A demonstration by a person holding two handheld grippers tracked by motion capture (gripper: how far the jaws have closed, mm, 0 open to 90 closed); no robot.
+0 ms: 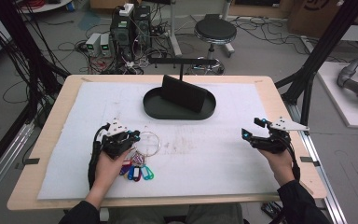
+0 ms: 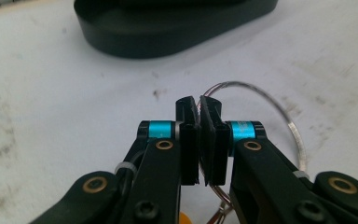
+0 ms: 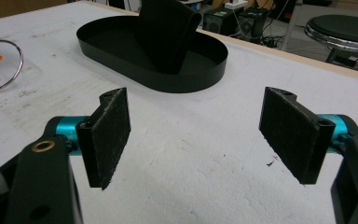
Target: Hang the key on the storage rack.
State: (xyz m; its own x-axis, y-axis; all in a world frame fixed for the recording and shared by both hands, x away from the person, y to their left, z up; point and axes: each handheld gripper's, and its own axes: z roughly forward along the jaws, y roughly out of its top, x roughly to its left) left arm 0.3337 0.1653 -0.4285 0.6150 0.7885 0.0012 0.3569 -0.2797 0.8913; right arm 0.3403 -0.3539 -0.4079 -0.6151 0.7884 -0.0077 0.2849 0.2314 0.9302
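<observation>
We see our left tongs (image 1: 131,136) low over the white mat (image 1: 214,154) that covers the counter (image 1: 56,116), at its near left part. In the left gripper view the two black pads are drawn together on the thin wire of a large metal key ring (image 2: 279,112): the wire runs in between the pads and loops out to the right and back under the right jaw. So the left tongs are clamped on the key ring.

From the high view the ring (image 1: 150,142) lies flat on the mat just right of the left tongs, and a bunch of coloured key tags (image 1: 137,170), blue, green, red and purple among them, hangs off it toward the near edge, beside our left hand (image 1: 109,168). Whether the ring is lifted off the mat at all we cannot tell.

Our right tongs (image 1: 252,129) sit well apart from all this, over the right side of the mat, held by our right hand (image 1: 279,161). In the right gripper view their pads (image 3: 109,133) stand wide apart with nothing but bare mat between them.

Toward the far side of the mat, in the middle, rests a black oval tray (image 1: 154,105) with a dark wallet-like case (image 1: 184,93) standing tilted inside it.
</observation>
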